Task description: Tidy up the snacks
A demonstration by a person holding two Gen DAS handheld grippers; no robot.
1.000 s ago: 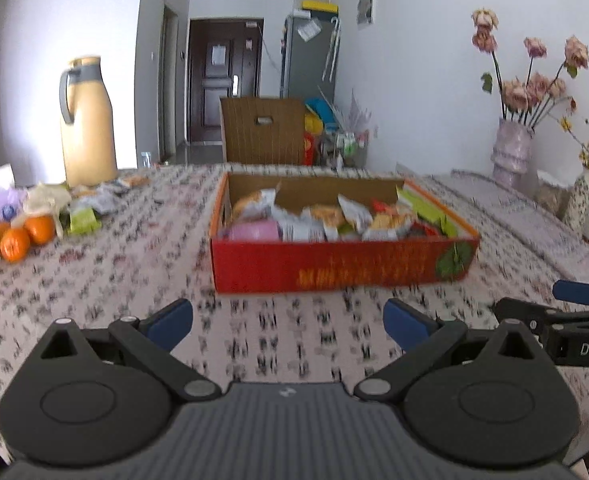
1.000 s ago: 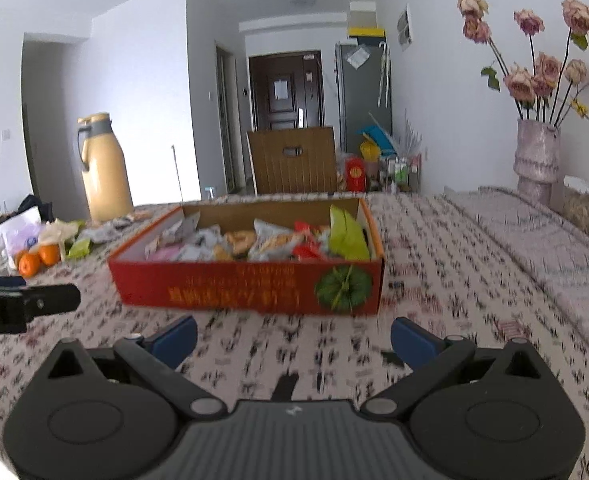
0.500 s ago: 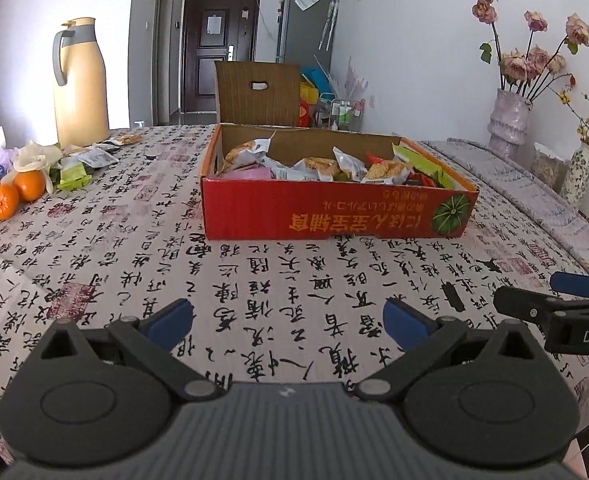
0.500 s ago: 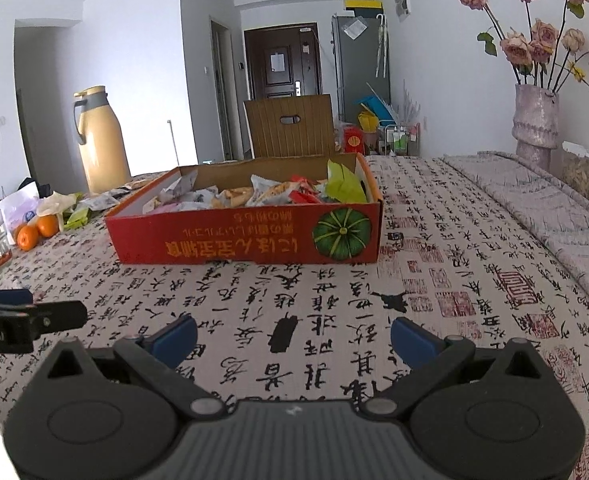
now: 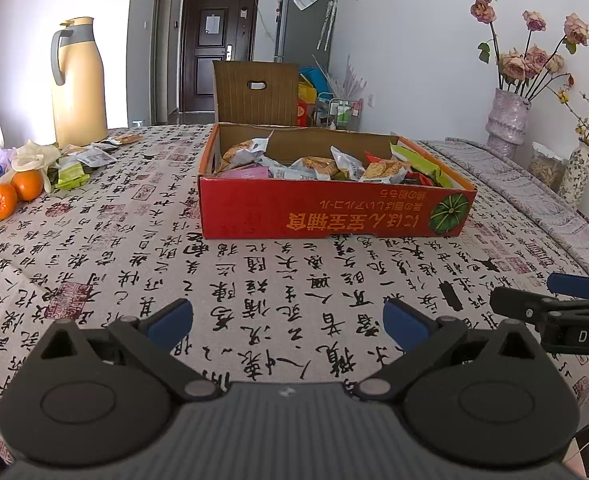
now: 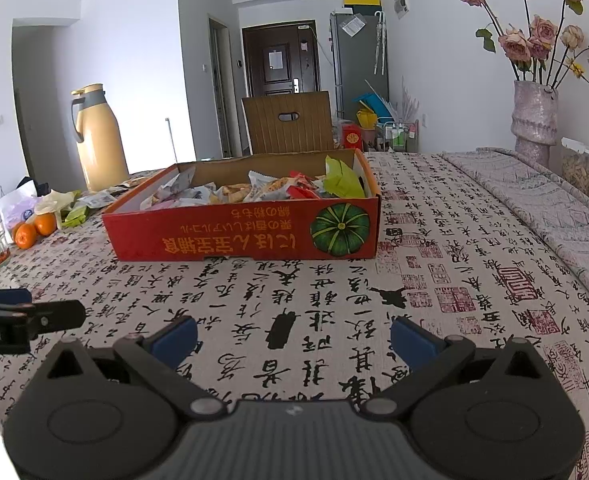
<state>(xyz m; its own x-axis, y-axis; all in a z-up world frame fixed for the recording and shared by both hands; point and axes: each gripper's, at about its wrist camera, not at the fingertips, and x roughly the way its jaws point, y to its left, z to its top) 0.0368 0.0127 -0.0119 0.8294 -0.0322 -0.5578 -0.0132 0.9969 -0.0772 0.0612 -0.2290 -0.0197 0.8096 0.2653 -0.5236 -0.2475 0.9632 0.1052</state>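
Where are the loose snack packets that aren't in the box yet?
The loose packets lie at the table's far left in the left wrist view, between the yellow thermos and the oranges, left of the red box.

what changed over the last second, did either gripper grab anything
Neither grabbed anything. Both cameras tipped down and steadied, so the red snack box sits higher in view with more tablecloth ahead. Left gripper and right gripper stayed open and empty; the box and snacks didn't move.

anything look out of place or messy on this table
Yes. A few snack packets lie loose on the tablecloth beside the oranges, outside the red box that holds the rest. The box's printed text and pumpkin face the cameras upside down. Nothing looks spilled or damaged.
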